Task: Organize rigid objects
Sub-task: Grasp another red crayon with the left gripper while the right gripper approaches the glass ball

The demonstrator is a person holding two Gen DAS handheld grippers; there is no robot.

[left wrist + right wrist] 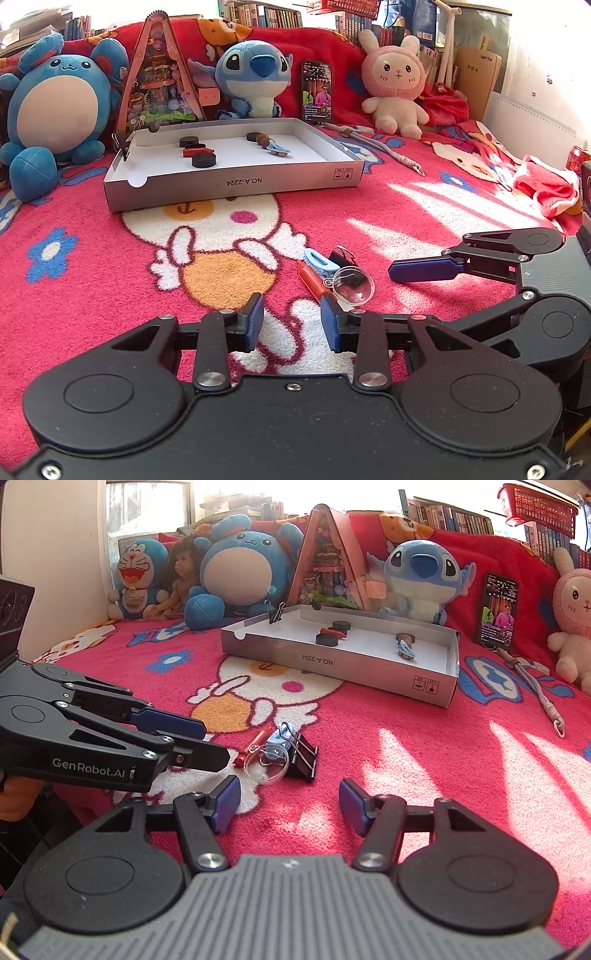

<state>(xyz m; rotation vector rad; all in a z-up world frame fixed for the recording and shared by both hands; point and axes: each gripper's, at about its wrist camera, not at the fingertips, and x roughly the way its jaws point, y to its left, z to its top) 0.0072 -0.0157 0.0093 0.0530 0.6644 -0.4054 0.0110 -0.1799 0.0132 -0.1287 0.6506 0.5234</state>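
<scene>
A small pile lies on the red blanket: a clear round lens, a red pen-like piece, a light blue clip and a black binder clip. My left gripper is open and empty just in front of the pile. My right gripper is open and empty, just short of the pile. A shallow white box farther back holds black discs, a red piece and a blue clip.
Plush toys line the back: a blue round one, Stitch and a pink rabbit. A triangular tin and a phone stand behind the box. A cord lies at the box's right.
</scene>
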